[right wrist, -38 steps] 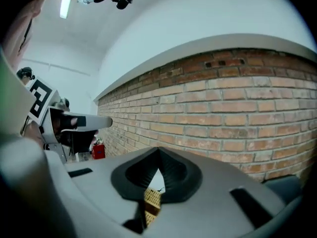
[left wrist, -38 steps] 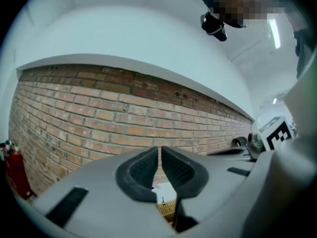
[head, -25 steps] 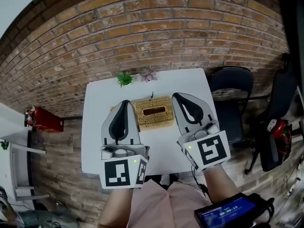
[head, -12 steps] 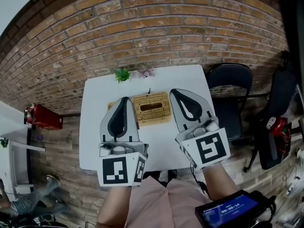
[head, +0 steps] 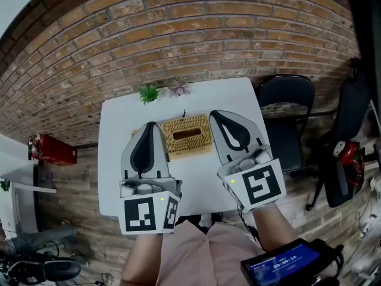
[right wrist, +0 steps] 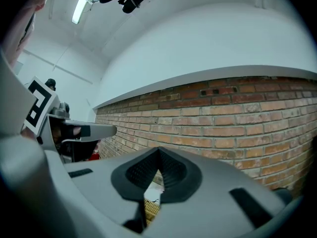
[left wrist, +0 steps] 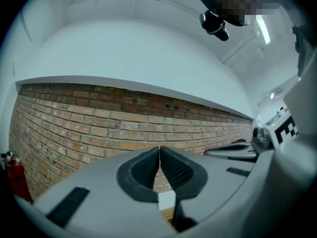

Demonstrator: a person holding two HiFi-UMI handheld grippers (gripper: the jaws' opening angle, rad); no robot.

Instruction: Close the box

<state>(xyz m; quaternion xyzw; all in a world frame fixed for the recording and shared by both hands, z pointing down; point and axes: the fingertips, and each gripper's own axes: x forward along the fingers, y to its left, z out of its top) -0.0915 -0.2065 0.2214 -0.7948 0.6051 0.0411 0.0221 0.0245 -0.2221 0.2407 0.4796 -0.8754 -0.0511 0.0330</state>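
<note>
Both claws closed together, empty: left gripper [left wrist: 159,150], right gripper [right wrist: 158,153]. We judge tan woven wicker box [head: 189,136] light, stiff, non-slippery; we'd hold long edges.

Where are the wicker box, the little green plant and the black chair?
wicker box [head: 191,145]: head view, on its woven top.
green plant [head: 148,93]: head view, on its leaves.
black chair [head: 289,142]: head view, on its seat.

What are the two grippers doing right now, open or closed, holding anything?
Left gripper: closed, holding nothing.
Right gripper: closed, holding nothing.
</note>
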